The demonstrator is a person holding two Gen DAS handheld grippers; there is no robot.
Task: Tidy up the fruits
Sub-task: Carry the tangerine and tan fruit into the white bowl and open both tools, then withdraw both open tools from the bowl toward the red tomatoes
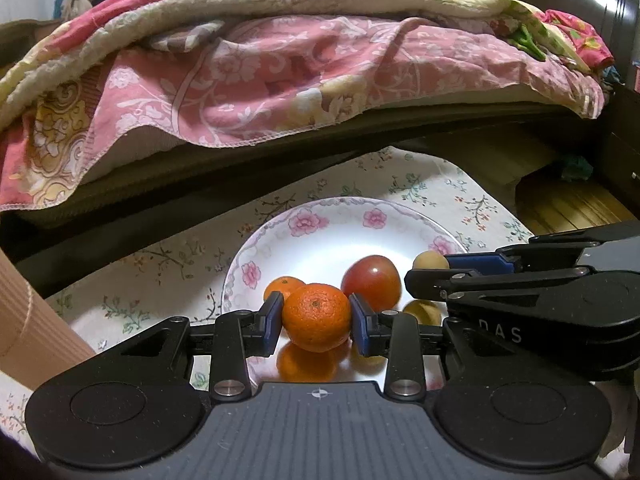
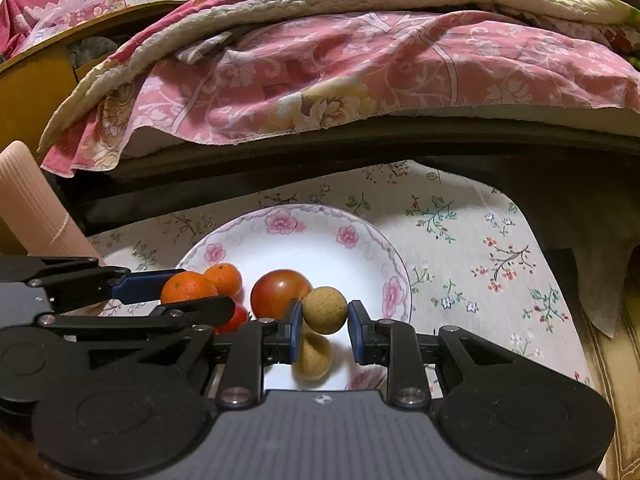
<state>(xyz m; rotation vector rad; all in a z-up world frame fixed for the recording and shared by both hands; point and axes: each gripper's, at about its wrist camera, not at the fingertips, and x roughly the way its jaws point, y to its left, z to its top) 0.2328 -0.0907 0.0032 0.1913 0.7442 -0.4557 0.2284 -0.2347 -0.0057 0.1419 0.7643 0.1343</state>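
Left wrist view: my left claw (image 1: 317, 317) reaches forward, low over the near rim of the flowered plate (image 1: 320, 216), and its blue pads press both sides of a mandarin (image 1: 316, 316) that it holds just above the plate, a reflection showing beneath it. My right claw (image 1: 430, 276) comes in from the right side, lying almost sideways across the plate's edge.

In the right wrist view that right claw (image 2: 323, 322) points ahead over the plate's near right part. Its jaws stand a little apart around a tan round fruit (image 2: 325, 310); the left pad touches it, while a thin gap shows at the right pad, so I cannot tell whether it truly grips.

Counting what I can see: two mandarins, the held one and a second mandarin (image 1: 285, 286) resting on the plate behind it; one large red-brown fruit (image 2: 280, 292) at the plate's middle; one small red fruit (image 2: 236, 317), partly hidden by my left claw; two tan fruits, the other tan one (image 2: 314, 356) lying under the first. One plate, on a floral cloth (image 2: 480, 248).
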